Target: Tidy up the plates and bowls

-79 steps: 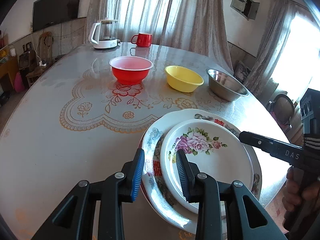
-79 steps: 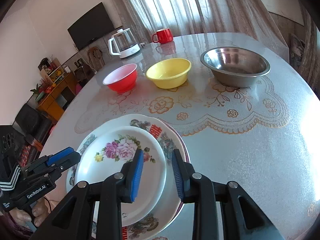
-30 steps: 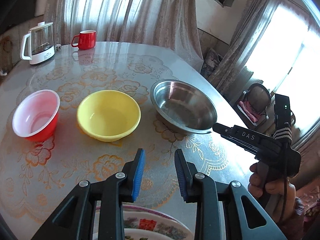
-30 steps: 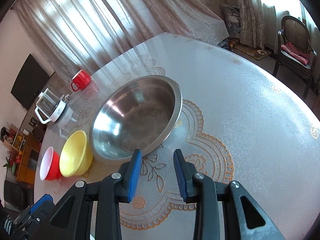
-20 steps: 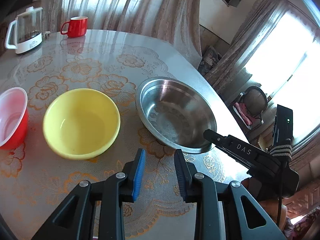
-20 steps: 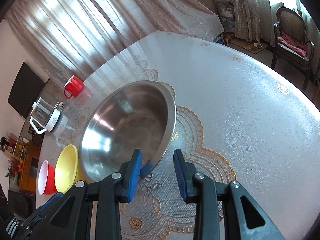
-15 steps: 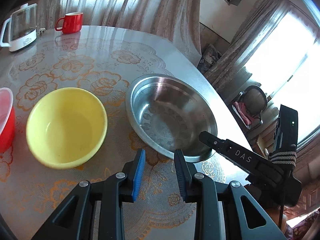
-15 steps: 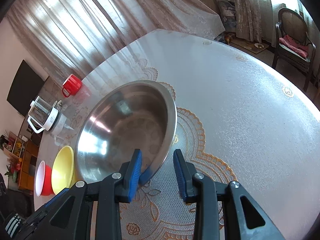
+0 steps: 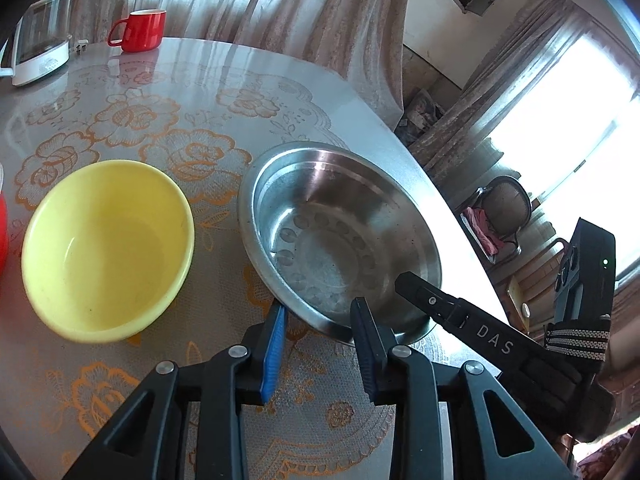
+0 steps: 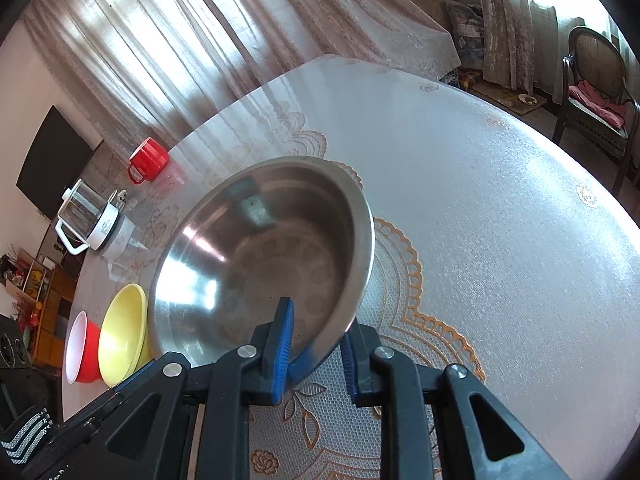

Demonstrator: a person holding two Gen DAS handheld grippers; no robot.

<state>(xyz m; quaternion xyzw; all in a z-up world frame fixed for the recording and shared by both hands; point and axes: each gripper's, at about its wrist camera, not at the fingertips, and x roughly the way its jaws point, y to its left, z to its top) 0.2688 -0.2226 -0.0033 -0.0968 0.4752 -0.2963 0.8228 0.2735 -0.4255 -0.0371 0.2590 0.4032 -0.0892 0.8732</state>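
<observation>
R gripper (image 10: pixel 314 340) jaws just closing over near rim of steel bowl (image 10: pixel 256 256), prob. gripping. L gripper (image 9: pixel 320 344) unclenched, straddling rim – yellow bowl (image 9: pixel 106 248) just beside; table (image 10: pixel 500 208) bare rightward.

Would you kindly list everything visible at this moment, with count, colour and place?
steel bowl: one, silver, near table edge, beside the yellow bowl
yellow bowl: one, yellow, between steel and red bowls
red bowl: one, red, end of the row
mug: one, red, far side
kettle: one, glass and white, near the mug
table: one, floral cover
curtains: beige, behind the table
chair: one, dark, by the window
left tool: open, at the steel bowl's near rim
right tool: jaws just closing astride that rim; contact unclear
</observation>
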